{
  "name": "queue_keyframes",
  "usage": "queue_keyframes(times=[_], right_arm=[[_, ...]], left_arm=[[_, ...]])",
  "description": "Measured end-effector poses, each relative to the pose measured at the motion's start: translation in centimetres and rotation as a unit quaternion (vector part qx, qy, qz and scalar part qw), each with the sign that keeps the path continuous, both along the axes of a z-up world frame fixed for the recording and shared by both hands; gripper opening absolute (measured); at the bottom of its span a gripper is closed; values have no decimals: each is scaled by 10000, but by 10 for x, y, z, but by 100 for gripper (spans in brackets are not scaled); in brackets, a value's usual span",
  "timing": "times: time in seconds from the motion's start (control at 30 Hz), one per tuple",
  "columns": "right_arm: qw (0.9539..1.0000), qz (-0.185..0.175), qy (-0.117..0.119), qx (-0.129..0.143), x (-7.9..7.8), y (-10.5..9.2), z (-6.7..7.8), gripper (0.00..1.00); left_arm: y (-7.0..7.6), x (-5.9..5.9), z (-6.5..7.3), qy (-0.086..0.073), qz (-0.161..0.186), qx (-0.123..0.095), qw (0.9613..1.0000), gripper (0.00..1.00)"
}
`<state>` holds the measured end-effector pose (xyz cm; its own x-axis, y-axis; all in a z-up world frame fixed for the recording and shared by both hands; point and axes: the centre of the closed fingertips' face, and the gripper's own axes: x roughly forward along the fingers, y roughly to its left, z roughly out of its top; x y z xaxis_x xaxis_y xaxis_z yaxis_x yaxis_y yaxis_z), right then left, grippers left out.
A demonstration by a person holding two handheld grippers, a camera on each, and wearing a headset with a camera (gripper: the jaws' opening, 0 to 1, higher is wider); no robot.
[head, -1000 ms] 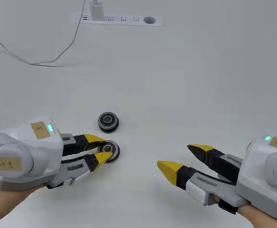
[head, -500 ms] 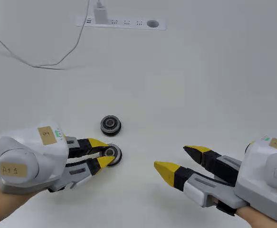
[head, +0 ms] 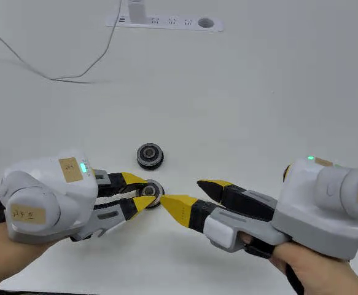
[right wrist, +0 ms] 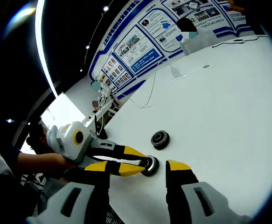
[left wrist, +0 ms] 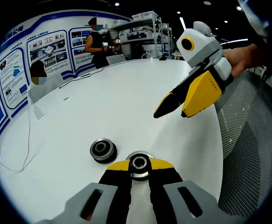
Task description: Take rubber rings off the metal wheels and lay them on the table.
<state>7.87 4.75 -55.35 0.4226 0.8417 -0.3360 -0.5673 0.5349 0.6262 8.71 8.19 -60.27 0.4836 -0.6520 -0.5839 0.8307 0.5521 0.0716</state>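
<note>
Two metal wheels with dark rubber rings lie on the white table (head: 258, 104). My left gripper (head: 140, 191) is shut on the near wheel (head: 151, 191), its yellow tips pressing both sides; that wheel (left wrist: 139, 164) sits between the tips of the left gripper (left wrist: 139, 166) in the left gripper view. The far wheel (head: 150, 155) (left wrist: 103, 150) (right wrist: 160, 138) lies free just behind. My right gripper (head: 192, 195) is open, its jaws pointing left at the held wheel (right wrist: 150, 164) from close by. The right gripper (left wrist: 191, 93) shows up from the right in the left gripper view.
A white power strip (head: 166, 21) with a plugged-in adapter lies at the table's far edge, and its cable (head: 74, 74) loops to the left. The table's edge (left wrist: 219, 140) runs near the grippers on the right. People stand far behind the table.
My right gripper has swung left, its open jaws now close beside the held wheel. The left gripper stays on the near wheel. The head camera has shifted slightly.
</note>
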Motion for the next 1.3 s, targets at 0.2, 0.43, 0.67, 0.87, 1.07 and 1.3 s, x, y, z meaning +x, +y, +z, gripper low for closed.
queue_keyframes(times=[0.2, 0.43, 0.67, 0.87, 1.07, 1.3], right_arm=[[9989, -32, 391, 259, 3, 13, -4, 53], [9950, -214, 860, 454, 8, 19, -12, 56], [9905, -314, 1206, 582, 8, 27, -17, 57], [9892, -266, 1351, 510, 5, 31, -24, 59], [9872, -255, 1480, 544, 3, 34, -27, 59], [9853, -193, 1601, 568, 1, 38, -31, 59]], left_arm=[[0, 0, 0, -2, -15, 40, 10000, 14], [0, 0, 0, -74, -88, 94, 9999, 14], [-1, 0, -1, -150, -189, 106, 9997, 14], [-1, -1, 0, -185, -263, 91, 9994, 13], [-1, -1, 0, -212, -305, 82, 9993, 13], [-1, -1, 1, -219, -286, 67, 9993, 13]])
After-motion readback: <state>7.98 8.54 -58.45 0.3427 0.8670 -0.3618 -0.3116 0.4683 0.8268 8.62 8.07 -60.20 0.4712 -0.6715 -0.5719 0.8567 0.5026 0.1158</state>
